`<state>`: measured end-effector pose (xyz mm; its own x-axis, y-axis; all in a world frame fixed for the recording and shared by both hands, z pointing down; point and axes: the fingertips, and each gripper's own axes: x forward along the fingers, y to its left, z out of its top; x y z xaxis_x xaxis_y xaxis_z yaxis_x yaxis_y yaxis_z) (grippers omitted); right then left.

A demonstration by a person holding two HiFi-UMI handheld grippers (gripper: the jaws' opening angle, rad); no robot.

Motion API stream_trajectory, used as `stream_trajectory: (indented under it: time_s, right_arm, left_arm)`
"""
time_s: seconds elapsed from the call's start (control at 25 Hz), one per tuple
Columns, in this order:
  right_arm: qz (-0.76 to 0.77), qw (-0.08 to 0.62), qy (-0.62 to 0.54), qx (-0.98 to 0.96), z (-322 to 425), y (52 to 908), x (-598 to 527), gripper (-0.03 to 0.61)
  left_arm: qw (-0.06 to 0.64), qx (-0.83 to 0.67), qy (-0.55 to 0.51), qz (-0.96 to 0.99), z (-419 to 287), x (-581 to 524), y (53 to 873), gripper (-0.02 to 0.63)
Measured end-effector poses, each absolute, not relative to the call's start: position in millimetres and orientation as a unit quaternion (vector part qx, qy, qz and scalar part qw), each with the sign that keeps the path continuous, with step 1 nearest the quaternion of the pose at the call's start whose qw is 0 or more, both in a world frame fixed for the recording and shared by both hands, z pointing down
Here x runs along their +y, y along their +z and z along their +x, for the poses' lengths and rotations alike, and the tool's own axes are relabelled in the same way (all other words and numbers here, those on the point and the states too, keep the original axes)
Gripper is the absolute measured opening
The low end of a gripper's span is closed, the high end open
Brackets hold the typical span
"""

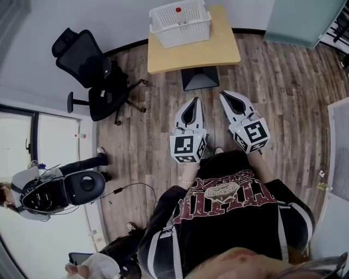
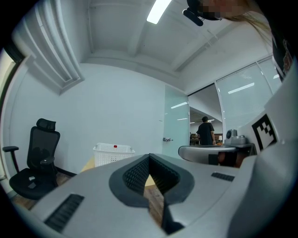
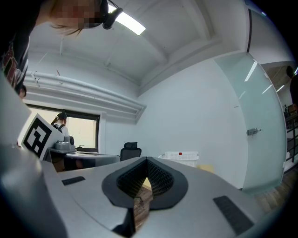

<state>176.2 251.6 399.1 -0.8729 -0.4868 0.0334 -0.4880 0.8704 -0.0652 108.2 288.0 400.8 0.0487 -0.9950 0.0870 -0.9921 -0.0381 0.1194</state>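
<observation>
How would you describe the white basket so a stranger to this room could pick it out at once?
Find the light wooden table on the plank floor, right of the black office chair. On it stands the white basket, the only thing there, with lattice walls and a red cap showing inside.

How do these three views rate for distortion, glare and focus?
Head view: strong fisheye bend at the edges, even light, basket and table sharp. Left gripper view: dark round vignette, ceiling lamp blown out, shut left gripper fills the lower half. Right gripper view: same vignette, window overexposed, shut right gripper fills the foreground.
</observation>
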Motion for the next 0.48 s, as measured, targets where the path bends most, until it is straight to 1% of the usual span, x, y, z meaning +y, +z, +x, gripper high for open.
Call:
stream_trajectory:
  time_s: [0.48]
  right_arm:
    - [0.273, 0.012, 0.031, -0.961, 138, 395, 205, 0.017]
  left_arm:
    - [0.076, -0.669, -0.010, 0.739, 72, 236, 397, 0.046]
